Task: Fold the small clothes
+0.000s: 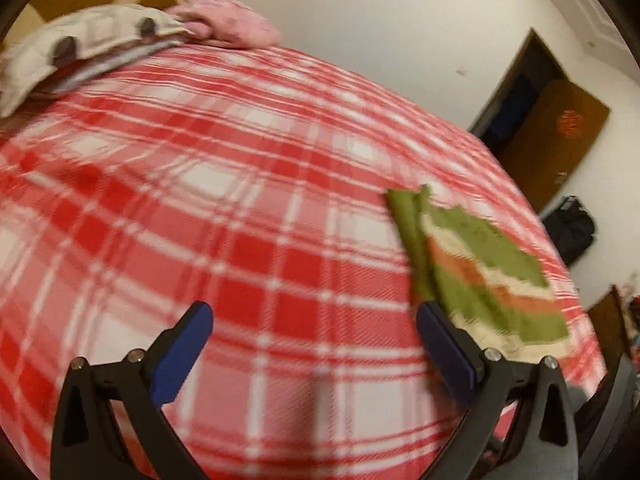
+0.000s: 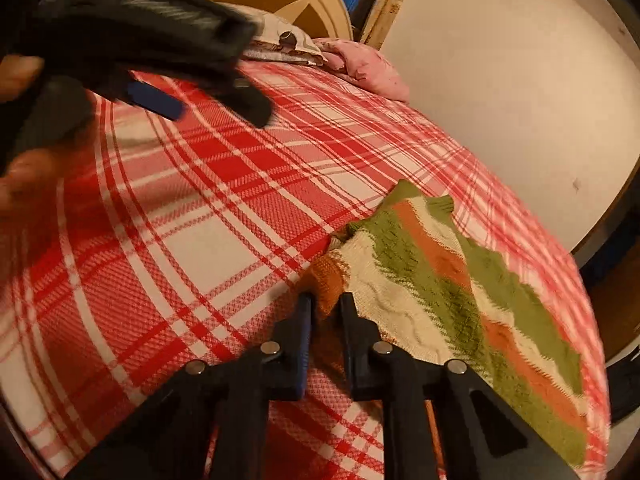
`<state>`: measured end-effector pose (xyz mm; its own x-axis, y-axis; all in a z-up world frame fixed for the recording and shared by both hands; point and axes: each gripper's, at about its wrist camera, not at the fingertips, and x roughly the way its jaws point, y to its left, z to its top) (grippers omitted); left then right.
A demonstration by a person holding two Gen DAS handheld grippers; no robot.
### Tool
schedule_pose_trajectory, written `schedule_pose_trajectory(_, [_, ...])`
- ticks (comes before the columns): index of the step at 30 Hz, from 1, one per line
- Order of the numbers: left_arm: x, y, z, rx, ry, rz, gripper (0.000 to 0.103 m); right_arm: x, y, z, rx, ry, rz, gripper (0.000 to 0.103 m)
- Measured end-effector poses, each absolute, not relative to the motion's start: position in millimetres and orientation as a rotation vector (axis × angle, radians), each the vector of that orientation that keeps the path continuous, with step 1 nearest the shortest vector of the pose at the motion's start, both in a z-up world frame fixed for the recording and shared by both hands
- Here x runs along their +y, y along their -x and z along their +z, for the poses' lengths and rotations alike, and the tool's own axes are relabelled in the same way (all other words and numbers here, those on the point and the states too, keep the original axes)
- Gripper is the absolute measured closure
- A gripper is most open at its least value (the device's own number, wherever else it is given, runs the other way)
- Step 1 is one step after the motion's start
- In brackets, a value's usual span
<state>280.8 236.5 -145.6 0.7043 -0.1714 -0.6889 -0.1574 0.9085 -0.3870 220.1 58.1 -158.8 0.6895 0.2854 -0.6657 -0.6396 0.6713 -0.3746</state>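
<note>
Red and white checked blanket (image 2: 224, 240) covers the bed, with a white wall behind. At the far left lies a small heap of other clothes (image 1: 100, 40), not yet folded. The left gripper (image 1: 314, 316) has its tongs wide apart and holds nothing. Further right, the right gripper (image 2: 326, 300) is clamped on the corner of the striped knitted garment (image 2: 460, 280), which lies mostly flat; I judge the folding is only starting.
</note>
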Motion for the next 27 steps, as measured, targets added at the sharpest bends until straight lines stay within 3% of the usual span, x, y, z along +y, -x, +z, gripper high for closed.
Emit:
schedule_pose_trajectory(8, [198.2,-360.0,-146.5,0.853,0.436,-0.193,0.001,49.5,-218.9,-154.6,0.624,0.593,0.58,0.092])
schedule_pose_trajectory(13, [178.3,-405.2,-164.5,0.921,0.444,-0.225,0.011,49.4,-222.5,-158.2,0.639,0.58,0.59,0.092])
schedule_pose_trajectory(15, [174.4,-414.8,-168.4,0.931,0.448,-0.243,0.015,50.0,-223.0,-159.3,0.642,0.579,0.592,0.092])
schedule_pose_trajectory(23, [160.0,-432.1,-170.4,0.953,0.468,-0.304,0.016,49.4,-230.2,-161.5,0.653,0.57,0.604,0.092])
schedule_pose_trajectory(24, [157.1,-433.1,-170.5,0.955,0.454,-0.311,0.022,49.2,-230.1,-161.6,0.652,0.572,0.604,0.092])
schedule_pose_trajectory(25, [155.0,-435.7,-171.6,0.96,0.44,-0.316,0.043,49.1,-229.7,-161.4,0.651,0.572,0.605,0.092])
schedule_pose_trajectory(27, [153.6,-439.9,-175.1,0.988,0.417,-0.31,0.075,46.7,-228.3,-159.1,0.645,0.565,0.608,0.094])
